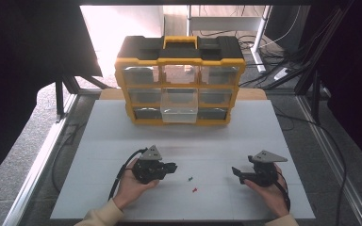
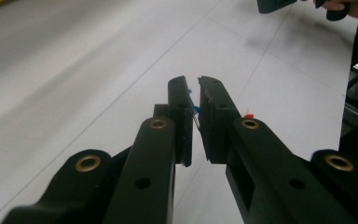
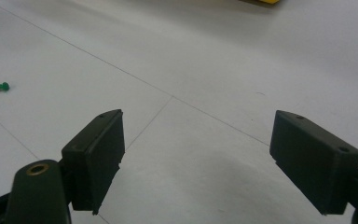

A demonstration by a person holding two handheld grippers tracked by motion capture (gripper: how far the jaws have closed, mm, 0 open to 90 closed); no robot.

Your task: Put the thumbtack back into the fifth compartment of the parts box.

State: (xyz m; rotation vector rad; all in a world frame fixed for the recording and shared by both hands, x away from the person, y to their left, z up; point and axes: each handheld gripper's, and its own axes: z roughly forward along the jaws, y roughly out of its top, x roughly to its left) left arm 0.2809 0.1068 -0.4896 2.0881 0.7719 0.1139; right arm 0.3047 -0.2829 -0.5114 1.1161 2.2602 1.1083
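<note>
The left gripper (image 2: 193,100) pinches a blue pin (image 2: 195,109). The right gripper (image 3: 198,163) is spread wide, holding nothing. Green pin (image 1: 190,179) and red pin (image 1: 194,190) lie between them; the box (image 1: 179,80) stands far behind.

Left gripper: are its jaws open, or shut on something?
Shut on a blue pushpin. In the left gripper view the left gripper has its jaws nearly together, with the pin's blue head and metal point pinched between the pads.

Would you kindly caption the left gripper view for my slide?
Left tool shut on a blue pushpin above the white table.
</note>
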